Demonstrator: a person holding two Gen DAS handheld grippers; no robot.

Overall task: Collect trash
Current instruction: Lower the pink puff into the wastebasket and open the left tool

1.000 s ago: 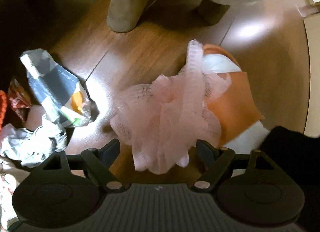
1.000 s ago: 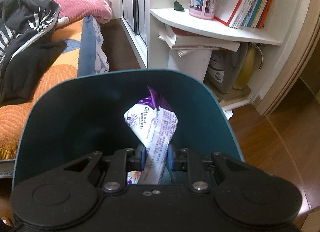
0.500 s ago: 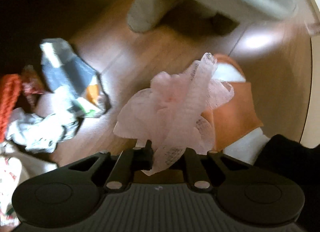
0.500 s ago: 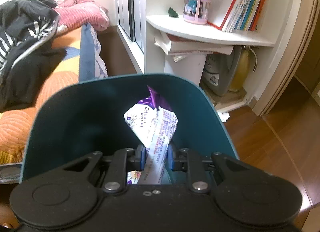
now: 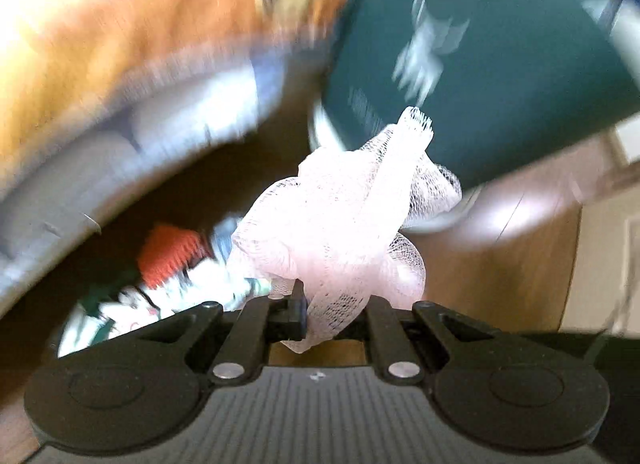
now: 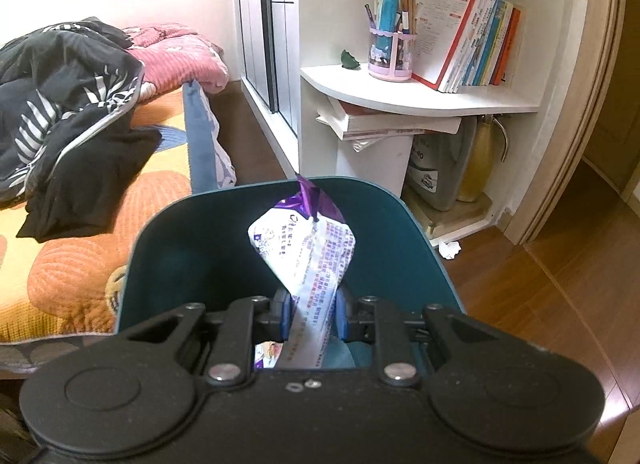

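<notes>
- Mesh is what my left gripper (image 5: 334, 314) has: a crumpled wad of pink netting (image 5: 340, 220), jaws pinched nearly closed on its lower end, the rest billowing up and forward past the fingertips.
- I read the next move as dropping it into the teal bin (image 5: 480, 56), which lies ahead and to the upper right of the netting in the left view; its outer wall faces me, so the mouth is not visible from here.
- My right gripper (image 6: 310, 316) grips that bin by its near rim, with a purple-and-white wrapper (image 6: 308, 240) caught between the jaws too.
- From the right view the bin's (image 6: 192, 248) opening faces me, so the netting has to come over the rim on that side.
- More litter (image 5: 168, 284) lies on the wooden floor (image 5: 500, 264) below, blurred; an orange bedspread (image 5: 100, 44) sits on the left, close to the bin.
- Risk, as I judge it: loose mesh snagging on the rim or the jaws.
</notes>
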